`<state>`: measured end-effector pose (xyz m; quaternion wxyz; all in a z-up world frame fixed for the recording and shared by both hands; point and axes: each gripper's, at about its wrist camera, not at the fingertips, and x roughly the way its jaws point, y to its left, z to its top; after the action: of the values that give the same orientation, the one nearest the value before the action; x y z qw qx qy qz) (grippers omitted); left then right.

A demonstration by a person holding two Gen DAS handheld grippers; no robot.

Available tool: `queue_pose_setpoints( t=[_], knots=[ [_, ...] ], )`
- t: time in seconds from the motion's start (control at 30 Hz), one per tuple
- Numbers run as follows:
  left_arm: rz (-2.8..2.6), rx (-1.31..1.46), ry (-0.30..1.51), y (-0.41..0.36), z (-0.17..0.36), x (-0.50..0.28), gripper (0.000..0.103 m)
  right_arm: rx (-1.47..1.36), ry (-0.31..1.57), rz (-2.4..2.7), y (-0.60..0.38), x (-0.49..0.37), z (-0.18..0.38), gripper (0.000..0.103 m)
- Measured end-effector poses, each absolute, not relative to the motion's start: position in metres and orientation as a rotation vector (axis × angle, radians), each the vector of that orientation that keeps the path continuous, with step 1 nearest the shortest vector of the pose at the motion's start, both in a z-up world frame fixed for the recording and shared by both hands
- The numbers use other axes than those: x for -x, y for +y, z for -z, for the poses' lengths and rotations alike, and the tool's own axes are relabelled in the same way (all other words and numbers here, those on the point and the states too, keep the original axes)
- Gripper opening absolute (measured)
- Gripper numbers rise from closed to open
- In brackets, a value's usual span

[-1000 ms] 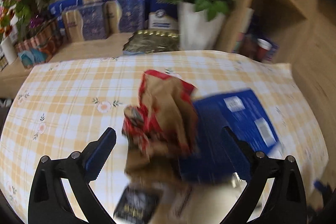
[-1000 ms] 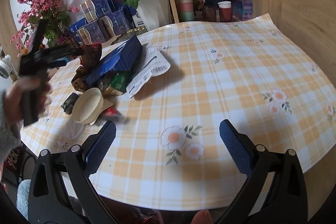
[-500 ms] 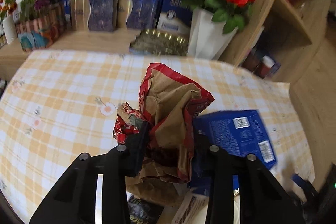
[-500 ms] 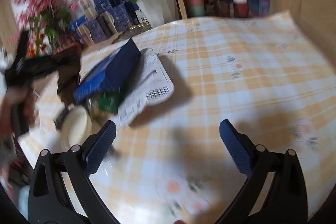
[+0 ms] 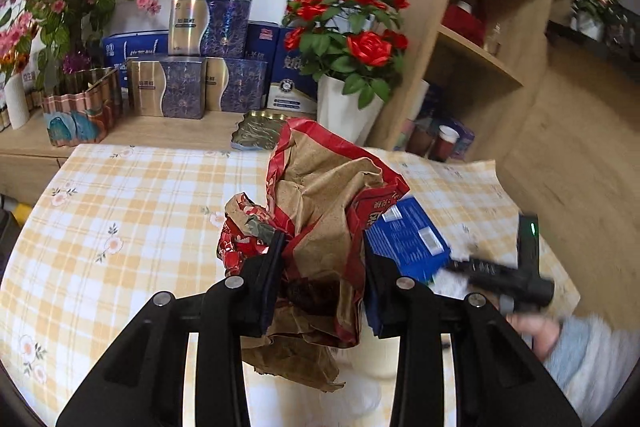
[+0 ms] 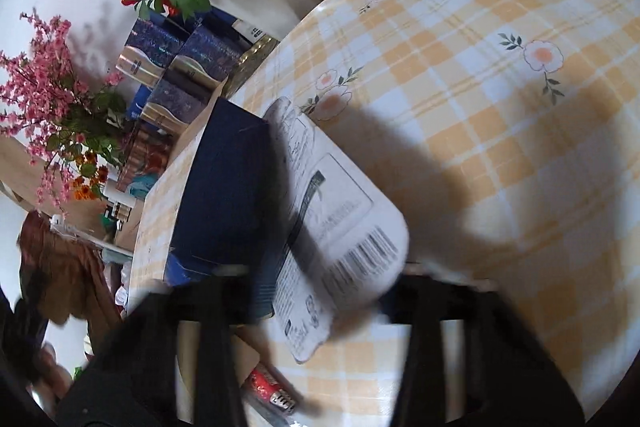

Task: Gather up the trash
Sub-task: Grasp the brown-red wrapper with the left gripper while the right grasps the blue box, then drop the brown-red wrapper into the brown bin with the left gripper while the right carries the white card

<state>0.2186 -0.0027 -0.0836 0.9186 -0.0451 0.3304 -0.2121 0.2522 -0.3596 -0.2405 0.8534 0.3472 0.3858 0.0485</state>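
Left wrist view: the left gripper point(image 5: 320, 267) occupies the lower centre of the frame, its jaws drawn in close and clamped on a crumpled red-and-brown paper bag point(image 5: 324, 203). The bag fills the gap between the jaws, rises above them to mid-frame and hangs below them in a brown fold. A blue box point(image 5: 404, 243) lies on the checked tablecloth point(image 5: 132, 211) just right of the bag, touching the right-hand finger's outer side as seen here. At the lower right edge, the right gripper point(image 5: 504, 275) appears blurred, held by a hand point(image 5: 536, 331) in a grey sleeve. A white pot of red roses point(image 5: 348, 39) stands at upper centre, with blue and gold gift boxes point(image 5: 192, 67) to its left.

Right wrist view: the right gripper point(image 6: 320, 307) sits at the bottom of the frame, heavily blurred. The blue box point(image 6: 220, 187) and a white printed package with a barcode point(image 6: 340, 227) lie between its jaws and extend toward mid-frame. The jaws stand wide apart; whether they press on either item cannot be told. A red wrapper point(image 6: 266, 387) lies on the tablecloth point(image 6: 500, 87) at bottom centre. The paper bag point(image 6: 72, 283) shows at the left edge, blurred.
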Motion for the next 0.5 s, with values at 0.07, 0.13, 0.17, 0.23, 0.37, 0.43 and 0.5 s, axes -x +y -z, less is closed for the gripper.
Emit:
queue_pose_setpoints(
  t=[0.07, 0.13, 0.17, 0.23, 0.37, 0.43, 0.5],
  knots=[
    [0.458, 0.102, 0.693, 0.0, 0.087, -0.207, 0.034, -0.733, 0.763, -0.106, -0.361, -0.243, 0.227, 0.014],
    [0.482, 0.124, 0.704, 0.004, 0.089, -0.196, 0.034, -0.693, 0.717, -0.082, -0.363, -0.233, 0.211, 0.012],
    [0.494, 0.134, 0.705, 0.005, 0.09, -0.192, 0.034, -0.654, 0.695, -0.058, -0.362, -0.228, 0.202, 0.011],
    [0.507, 0.143, 0.701, 0.007, 0.09, -0.181, 0.034, -0.574, 0.65, -0.004, -0.363, -0.217, 0.185, 0.011],
    [0.524, 0.195, 0.702, 0.012, 0.09, -0.16, 0.034, -0.513, 0.585, 0.051, -0.369, -0.194, 0.159, 0.011],
    [0.528, 0.203, 0.699, 0.013, 0.089, -0.147, 0.034, -0.484, 0.551, 0.056, -0.37, -0.175, 0.147, 0.011],
    [0.535, 0.202, 0.703, 0.013, 0.089, -0.137, 0.034, -0.474, 0.528, 0.049, -0.37, -0.157, 0.14, 0.011]
  ],
)
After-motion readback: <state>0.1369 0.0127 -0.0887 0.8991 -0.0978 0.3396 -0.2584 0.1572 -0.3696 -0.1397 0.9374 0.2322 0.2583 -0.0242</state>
